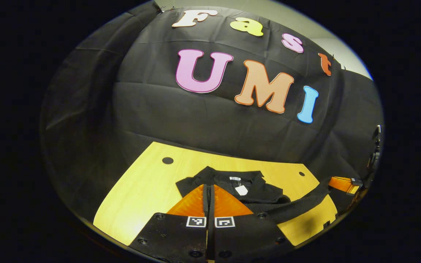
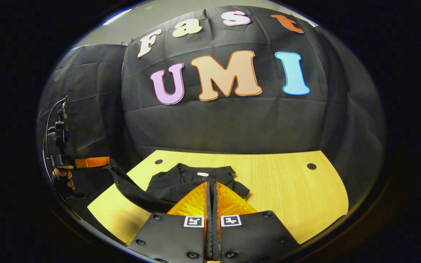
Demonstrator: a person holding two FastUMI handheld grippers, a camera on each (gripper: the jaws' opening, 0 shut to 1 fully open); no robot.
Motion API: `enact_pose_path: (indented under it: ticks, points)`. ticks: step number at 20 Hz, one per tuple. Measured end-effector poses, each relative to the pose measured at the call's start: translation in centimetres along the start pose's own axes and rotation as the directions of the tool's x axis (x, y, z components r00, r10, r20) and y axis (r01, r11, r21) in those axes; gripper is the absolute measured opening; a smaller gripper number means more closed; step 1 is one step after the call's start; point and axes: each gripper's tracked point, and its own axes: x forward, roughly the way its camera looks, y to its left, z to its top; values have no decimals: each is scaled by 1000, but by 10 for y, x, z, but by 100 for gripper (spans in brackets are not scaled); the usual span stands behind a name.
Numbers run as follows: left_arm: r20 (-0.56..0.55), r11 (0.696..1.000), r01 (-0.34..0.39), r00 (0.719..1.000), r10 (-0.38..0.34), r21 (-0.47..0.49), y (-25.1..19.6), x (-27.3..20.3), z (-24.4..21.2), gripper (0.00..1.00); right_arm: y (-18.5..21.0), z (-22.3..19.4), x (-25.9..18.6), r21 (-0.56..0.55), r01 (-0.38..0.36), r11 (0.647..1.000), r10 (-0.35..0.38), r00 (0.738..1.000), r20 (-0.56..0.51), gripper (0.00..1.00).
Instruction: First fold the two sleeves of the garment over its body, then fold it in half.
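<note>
A black garment [image 1: 254, 186] lies bunched on the wooden table [image 1: 141, 190], collar and white tag facing up. My left gripper [image 1: 208, 199] is shut, with dark cloth pinched between its fingers. A taut band of the garment's edge [image 1: 305, 199] runs to the right gripper [image 1: 342, 183], raised at the table's right side. In the right gripper view, my right gripper [image 2: 212, 199] is shut on the same edge above the garment [image 2: 181, 179]. The band [image 2: 130, 186] stretches left to the left gripper [image 2: 93, 162], held by a hand [image 2: 62, 175] off the table's corner.
The table [image 2: 287, 190] has small round holes near its back corners [image 2: 311, 166] [image 1: 167, 160]. Bare wood stretches to the right of the garment in the right gripper view. Black cloth walls stand close behind the table.
</note>
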Motion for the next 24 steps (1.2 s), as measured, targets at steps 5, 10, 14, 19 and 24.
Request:
enact_pose_path:
  ticks: [5, 10, 14, 19, 24]
  points:
    - [8, 1000, -13, 1000, 13, 20, -1, 53, 23, 0, -15, 33, 49, -5, -7, 1000, 7, 1000, 5, 2]
    - [-23, 999, -37, 999, 38, 27, 7, 109, 26, 0, -37, 46, 105, 9, -8, 1000, 9, 1000, -24, 2]
    - [-33, 988, -123, 991, 126, 95, 24, 151, 24, 0, -51, 38, 150, 30, 4, 1000, -1, 995, -99, 2]
    - [81, 957, -236, 971, 226, 167, 31, 167, 46, 94, -85, 66, 166, 16, 148, 989, -149, 988, 29, 97]
    - [134, 952, -255, 963, 235, 167, 28, 166, 57, 91, -99, 69, 159, 29, 160, 987, -161, 986, 38, 98]
